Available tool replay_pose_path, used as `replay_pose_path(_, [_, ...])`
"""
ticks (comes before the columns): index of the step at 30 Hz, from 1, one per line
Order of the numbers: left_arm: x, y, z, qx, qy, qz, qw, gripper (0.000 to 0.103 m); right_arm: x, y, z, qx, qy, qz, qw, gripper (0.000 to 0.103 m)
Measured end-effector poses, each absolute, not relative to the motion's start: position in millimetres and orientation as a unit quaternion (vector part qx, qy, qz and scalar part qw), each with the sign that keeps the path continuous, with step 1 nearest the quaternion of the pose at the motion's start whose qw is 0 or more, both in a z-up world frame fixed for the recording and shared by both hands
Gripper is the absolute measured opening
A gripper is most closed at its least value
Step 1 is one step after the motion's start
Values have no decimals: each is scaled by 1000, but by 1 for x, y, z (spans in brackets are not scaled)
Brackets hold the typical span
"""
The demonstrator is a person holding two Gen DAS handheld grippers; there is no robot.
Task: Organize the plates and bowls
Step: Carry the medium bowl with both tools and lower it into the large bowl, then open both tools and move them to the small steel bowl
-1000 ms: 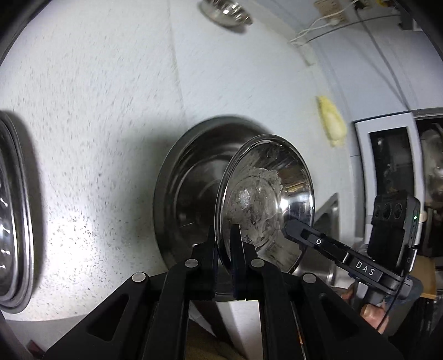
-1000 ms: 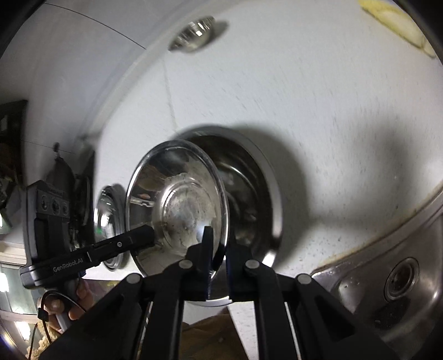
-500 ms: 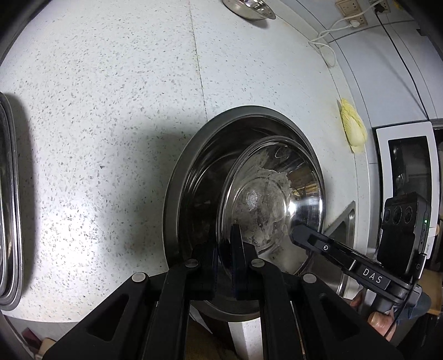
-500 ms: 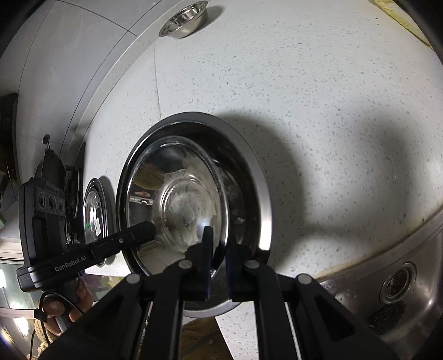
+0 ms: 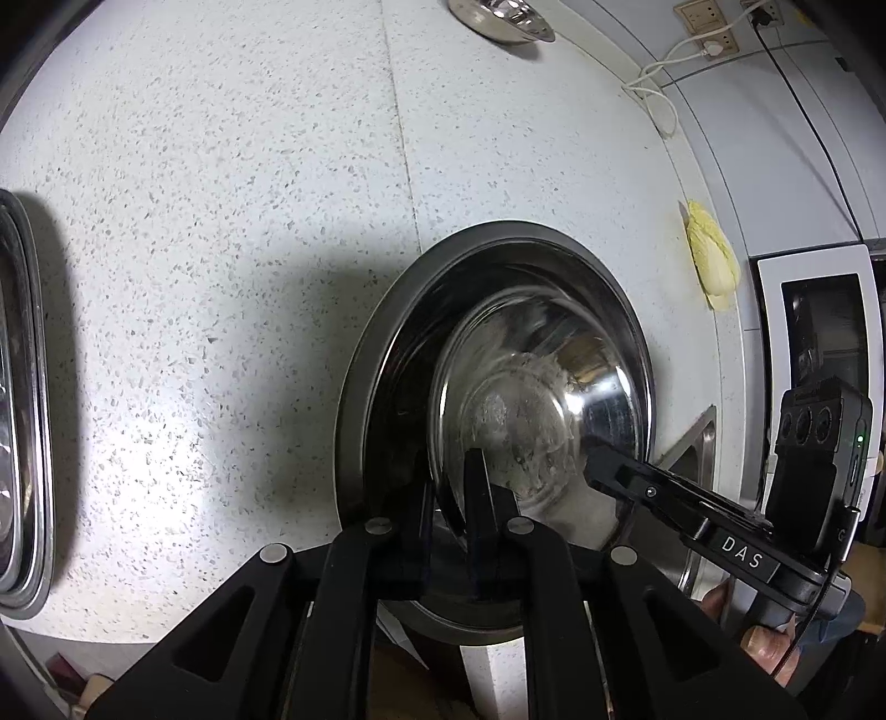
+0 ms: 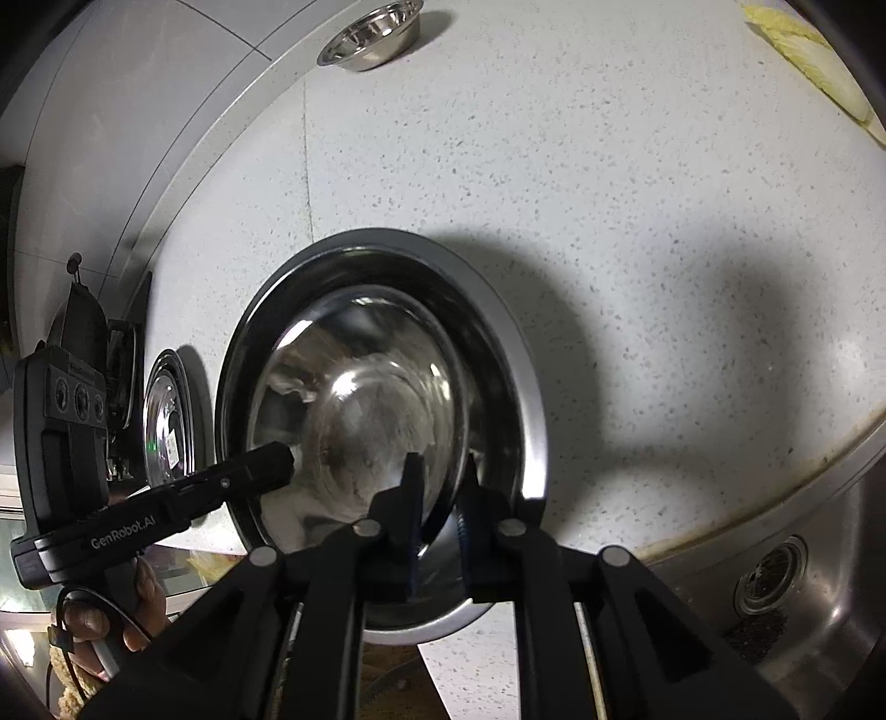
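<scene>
The smaller shiny steel bowl (image 5: 531,421) is sitting nested inside the large dull-rimmed steel basin (image 5: 376,387) on the white speckled table (image 5: 221,221). The left gripper (image 5: 451,487) and the right gripper (image 6: 440,487) are straddling opposite sides of the small bowl's rim; both have just been opening, and their fingers are standing narrowly apart with the rim between them, the pads apparently no longer pressing.

To finish the release well, both sides are best widened together, so neither finger drags the rim and tips the bowl. Lifting straight up along the fingers, clear of both rims, is probably safest. The small steel bowl (image 6: 371,33) near the wall and the stacked steel trays (image 5: 22,387) at the left are likely waiting their turn.
</scene>
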State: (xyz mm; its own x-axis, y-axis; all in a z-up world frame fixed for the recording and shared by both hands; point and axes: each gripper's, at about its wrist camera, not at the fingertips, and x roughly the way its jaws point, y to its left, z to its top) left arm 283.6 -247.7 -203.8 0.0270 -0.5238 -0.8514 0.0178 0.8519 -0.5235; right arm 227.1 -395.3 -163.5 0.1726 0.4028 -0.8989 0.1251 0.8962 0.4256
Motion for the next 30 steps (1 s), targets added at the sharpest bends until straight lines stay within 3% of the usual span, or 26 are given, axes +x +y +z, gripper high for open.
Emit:
replay_pose_path(4, [283,-251,-196,-184,658,-205,700,23,225,-402,-159,207,633,95,740,15])
replay_pose_path(8, [281,-254,-189,-168,651,-207,711,27,223,-405,-156,208,629,94,743,16])
replay_pose_path(11, [278,-254,-186,-164,646,-210,715,29,222,-406,-152,208,623,92,749,23])
replay_pose_path(19, [272,-243,-174,-155,628,-212,732,45,217,-417,-138,215,608,95,758,32])
replay_pose_path(22, [268,-234,-169,-162,626,-217,731,47,217,-417,-132,214,603,96,762,40])
replay_pose_path(23, [267,-232,-166,-163,623,-221,733,48,218,-417,-130,210,603,94,764,48])
replay_pose_path(24, [266,-229,-162,-162,618,-223,736,55,219,-417,-127,202,603,87,767,56])
replay_pose_path(27, [265,-221,-150,-161,601,-215,753,73,224,-421,-123,190,597,68,777,64])
replay_pose_path(30, [270,-209,-141,-167,591,-217,758,73,231,-429,-120,186,592,62,781,68])
